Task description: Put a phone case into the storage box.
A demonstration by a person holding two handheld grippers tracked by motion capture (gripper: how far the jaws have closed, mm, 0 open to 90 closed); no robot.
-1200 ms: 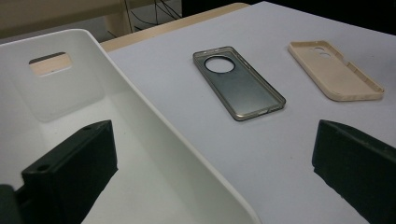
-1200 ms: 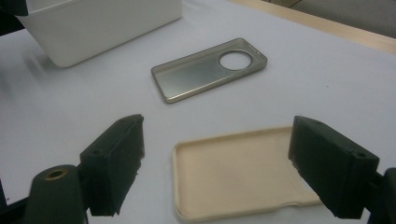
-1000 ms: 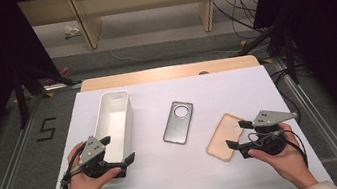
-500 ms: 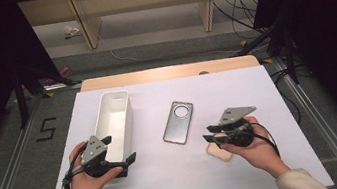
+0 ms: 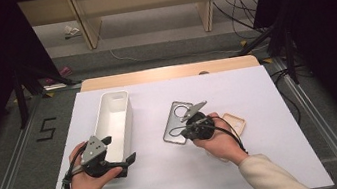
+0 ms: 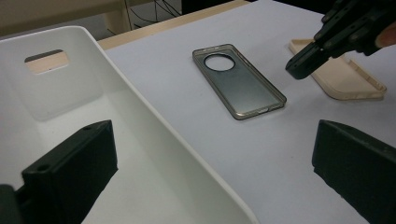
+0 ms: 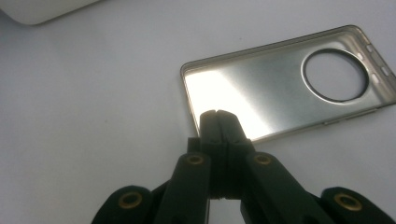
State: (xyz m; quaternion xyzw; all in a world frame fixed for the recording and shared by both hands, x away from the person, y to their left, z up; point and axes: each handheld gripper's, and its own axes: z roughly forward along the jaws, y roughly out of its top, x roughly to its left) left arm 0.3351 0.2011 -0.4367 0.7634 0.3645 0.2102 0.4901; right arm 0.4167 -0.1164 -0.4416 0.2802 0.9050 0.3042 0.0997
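Right gripper view puts the right gripper (image 7: 218,114), jaws pressed together and empty, at the grey case's (image 7: 280,79) near edge on the counter (image 7: 93,93); it should part them, then pinch the rim squarely.

White-covered table (image 5: 257,91), grey floor (image 5: 8,149) marked 5, wooden shelving (image 5: 142,2) behind, loose cables (image 5: 239,8), dark surroundings

Only readable mark: digit "5" (image 5: 47,129), dark, on grey floor (image 5: 10,163), left of worktop (image 5: 260,111) far-left corner, between metal rail and worktop edge. No readable text, label or brand on phone cases, white bin or hand-held grippers in any view.
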